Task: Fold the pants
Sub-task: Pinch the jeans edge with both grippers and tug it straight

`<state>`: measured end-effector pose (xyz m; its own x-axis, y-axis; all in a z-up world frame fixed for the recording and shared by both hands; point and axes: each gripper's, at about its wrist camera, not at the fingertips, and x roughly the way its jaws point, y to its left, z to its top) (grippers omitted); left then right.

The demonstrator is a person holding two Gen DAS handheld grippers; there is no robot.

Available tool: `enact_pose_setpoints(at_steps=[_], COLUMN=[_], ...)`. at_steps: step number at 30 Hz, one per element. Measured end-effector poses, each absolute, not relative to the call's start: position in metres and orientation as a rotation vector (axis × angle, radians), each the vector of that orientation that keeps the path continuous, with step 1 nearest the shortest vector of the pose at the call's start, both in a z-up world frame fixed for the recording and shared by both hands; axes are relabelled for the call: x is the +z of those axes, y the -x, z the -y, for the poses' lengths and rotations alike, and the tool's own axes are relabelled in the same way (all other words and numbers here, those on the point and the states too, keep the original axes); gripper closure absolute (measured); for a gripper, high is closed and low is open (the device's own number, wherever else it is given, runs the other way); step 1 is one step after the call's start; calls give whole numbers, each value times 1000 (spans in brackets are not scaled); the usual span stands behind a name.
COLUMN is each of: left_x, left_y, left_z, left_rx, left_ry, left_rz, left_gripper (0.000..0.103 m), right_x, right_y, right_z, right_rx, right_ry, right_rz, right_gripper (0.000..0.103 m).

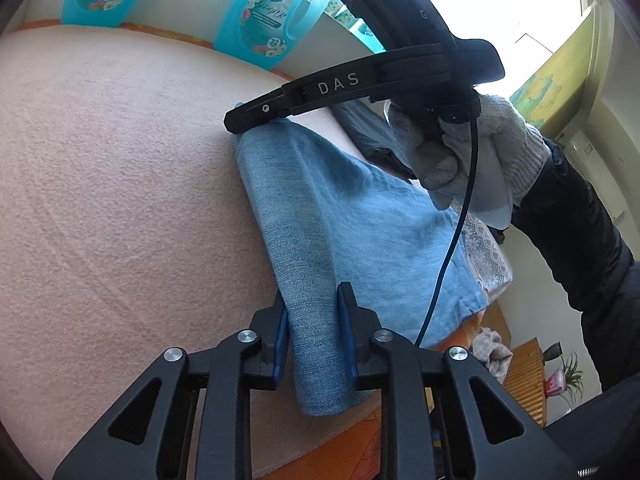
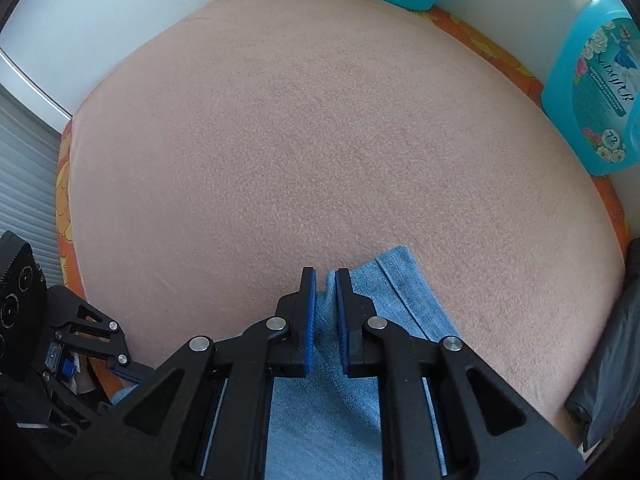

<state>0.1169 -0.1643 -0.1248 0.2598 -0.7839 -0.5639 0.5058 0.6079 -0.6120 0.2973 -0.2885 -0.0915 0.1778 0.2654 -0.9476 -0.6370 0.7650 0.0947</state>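
Note:
Light blue denim pants [image 1: 344, 216] lie on a pink towel [image 1: 120, 200] that covers the table. My left gripper [image 1: 312, 300] has its fingers set apart with a fold of the pants edge between them. My right gripper [image 2: 325, 276] is almost closed and pinches a ridge of the pants [image 2: 392, 292] near a hem corner. In the left wrist view the right gripper [image 1: 240, 120] reaches in from the upper right, held by a gloved hand [image 1: 472, 152], its tip on the far pants corner.
Two turquoise detergent bottles [image 1: 272, 16] [image 2: 592, 92] stand along the white wall at the table's back. Orange patterned cloth [image 2: 496, 52] shows at the towel's edges. Dark grey fabric [image 2: 608, 352] lies at the right edge. A black cable [image 1: 452, 248] hangs over the pants.

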Motion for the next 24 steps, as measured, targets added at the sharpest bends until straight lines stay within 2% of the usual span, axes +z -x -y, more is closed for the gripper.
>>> enact_pose_setpoints(at_steps=[2, 9, 13, 17, 20, 24], left_x=[-122, -114, -113, -119, -121, -121], left_y=[-115, -105, -106, -110, -110, -111], left_z=[166, 169, 170, 170, 166, 159], left_rx=[-907, -934, -928, -907, -903, -904], left_ry=[327, 303, 298, 305, 314, 333], left_rz=[-951, -918, -902, -938, -966, -981], left_gripper=[91, 93, 94, 94, 94, 94], right_x=[-80, -49, -62, -79, -62, -42], right_y=[-297, -310, -314, -335, -345, -320], right_z=[293, 309, 302, 306, 327, 340], right_rx=[636, 575, 570, 553, 497, 527], right_ry=[326, 278, 262, 186, 91, 84], right_rz=[-1210, -1120, -1136, -1157, -1098, -1063], right_gripper=[97, 98, 99, 99, 94, 94])
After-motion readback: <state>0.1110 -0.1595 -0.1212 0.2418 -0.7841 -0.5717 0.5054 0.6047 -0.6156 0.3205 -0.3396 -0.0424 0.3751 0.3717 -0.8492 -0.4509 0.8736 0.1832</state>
